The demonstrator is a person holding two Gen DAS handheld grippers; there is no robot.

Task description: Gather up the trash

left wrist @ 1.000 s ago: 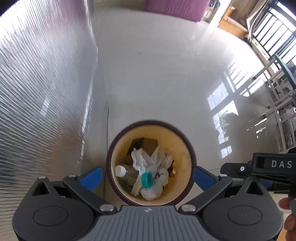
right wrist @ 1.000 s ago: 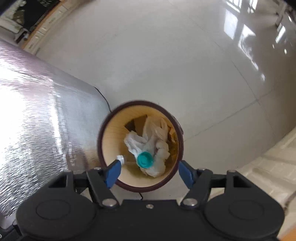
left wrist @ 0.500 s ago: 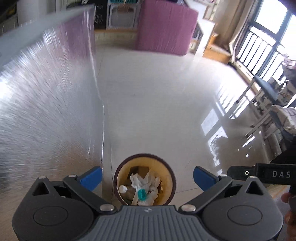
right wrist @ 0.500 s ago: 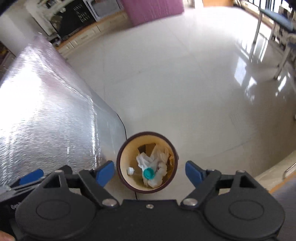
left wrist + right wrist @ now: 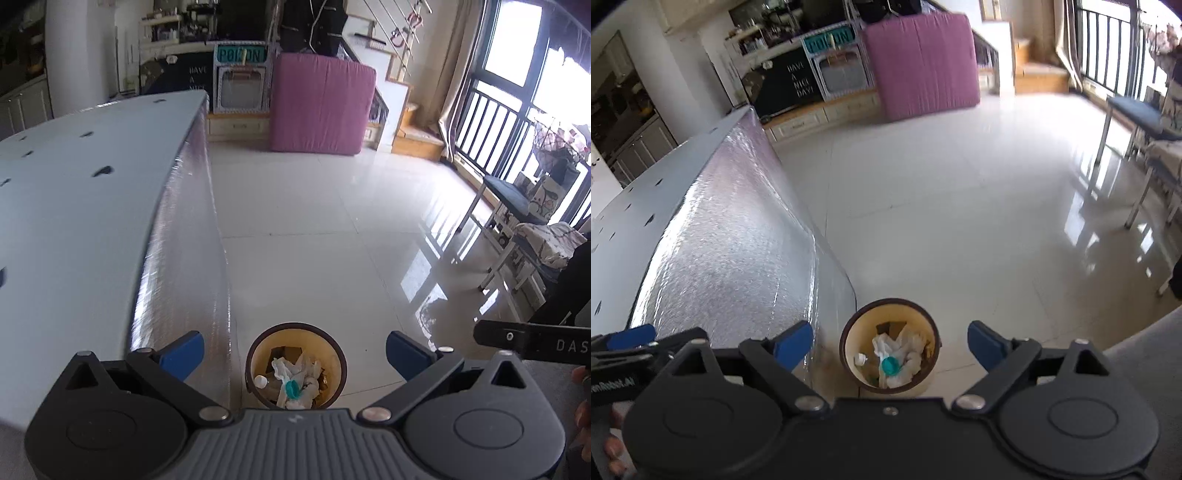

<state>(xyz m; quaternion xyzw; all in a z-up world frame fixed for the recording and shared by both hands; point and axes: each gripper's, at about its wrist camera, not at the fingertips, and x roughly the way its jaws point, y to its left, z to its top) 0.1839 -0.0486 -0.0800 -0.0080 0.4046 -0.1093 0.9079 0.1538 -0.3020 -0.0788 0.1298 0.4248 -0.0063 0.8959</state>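
Both tongs empty above the bin

The left gripper (image 5: 294, 352) stands wide; the right gripper (image 5: 890, 341) has just been opening and is wide too, nothing between. The bin (image 5: 258, 350) sits on the floor (image 5: 314, 206) beside the table (image 5: 74, 206), holding tissue (image 5: 284, 369) and a cap (image 5: 292, 389).

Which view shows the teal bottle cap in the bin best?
Right wrist: the teal cap lies face-up and clear on the tissues. The left wrist view shows the cap smaller, near the gripper body's edge.

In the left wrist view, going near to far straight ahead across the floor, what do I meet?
Trash bin with tissues and a teal cap inside → bare white tiled floor → upright pink mattress.
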